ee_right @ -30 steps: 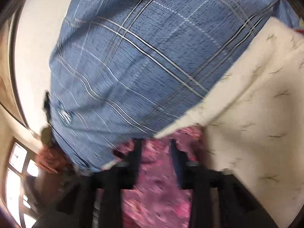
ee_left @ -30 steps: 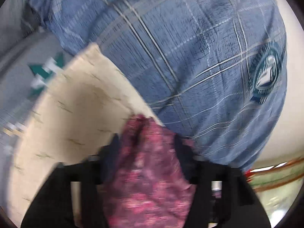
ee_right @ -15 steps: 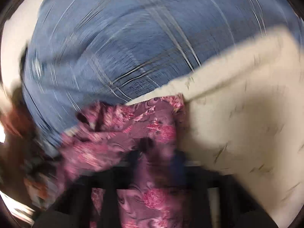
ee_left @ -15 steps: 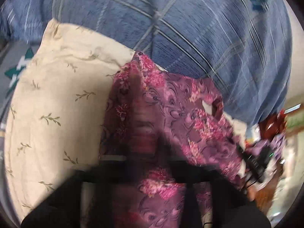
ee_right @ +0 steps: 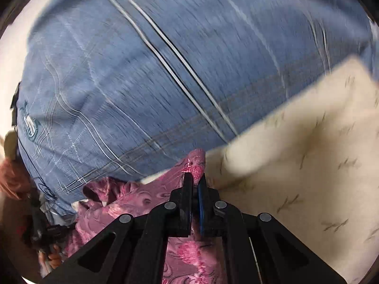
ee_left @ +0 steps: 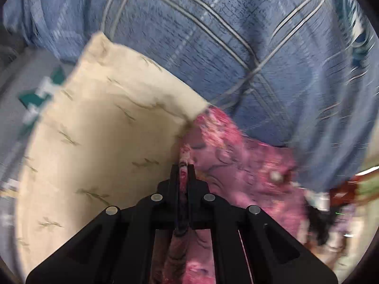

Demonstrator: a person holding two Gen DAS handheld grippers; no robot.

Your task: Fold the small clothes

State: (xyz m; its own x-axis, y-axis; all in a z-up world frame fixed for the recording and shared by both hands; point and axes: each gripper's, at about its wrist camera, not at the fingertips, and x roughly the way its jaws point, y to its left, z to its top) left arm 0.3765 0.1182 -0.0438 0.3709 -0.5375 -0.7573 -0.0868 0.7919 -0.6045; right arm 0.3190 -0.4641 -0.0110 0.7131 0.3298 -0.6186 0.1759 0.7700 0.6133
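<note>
Magenta floral garment (ee_left: 239, 165) was pinched at two spots, one by each gripper, over a cream pillow (ee_left: 99, 146).

Compared with half a second earlier, the cloth had dropped lower in both views, bunched instead of spread, and the fingers, blurred before, showed sharply. In the left wrist view the left gripper (ee_left: 182, 165) was clamped on a thin fold of the garment, which ran back between its fingers and spilled off to the right, against the pillow's edge and below a blue plaid cover (ee_left: 213, 47). In the right wrist view the right gripper (ee_right: 194, 177) was closed on the garment's (ee_right: 132, 203) upper corner; the rest hung crumpled to the left and beneath the fingers, the pillow (ee_right: 308, 177) just to the right, the plaid cover (ee_right: 142, 71) behind. The fabric was purplish with pink blooms and dark swirls.
</note>
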